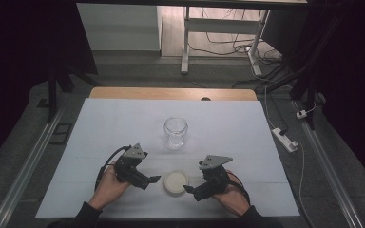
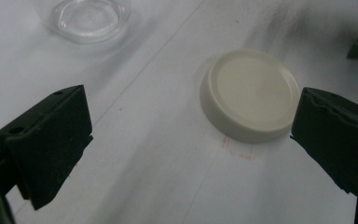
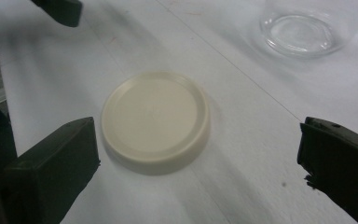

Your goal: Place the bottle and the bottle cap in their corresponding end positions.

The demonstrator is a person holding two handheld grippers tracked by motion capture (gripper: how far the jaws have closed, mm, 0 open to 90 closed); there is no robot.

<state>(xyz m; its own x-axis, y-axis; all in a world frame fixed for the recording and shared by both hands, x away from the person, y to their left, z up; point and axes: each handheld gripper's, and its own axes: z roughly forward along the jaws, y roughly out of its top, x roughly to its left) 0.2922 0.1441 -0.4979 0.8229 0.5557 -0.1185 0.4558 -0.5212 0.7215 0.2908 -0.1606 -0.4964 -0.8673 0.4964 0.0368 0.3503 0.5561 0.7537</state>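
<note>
White table (image 1: 100, 142): lid (image 1: 176, 181), jar (image 1: 176, 132).

My high view sits above the near edge, facing forward and down, taking in the whole table (image 1: 123, 118) and the floor beyond. My left gripper view rides low, close to the surface, looking rightward across the lid (image 2: 249, 93) toward the jar (image 2: 89, 18). My right gripper view looks leftward, equally close. All three views share the lid (image 3: 154, 119) and the jar (image 3: 303, 30).
</note>
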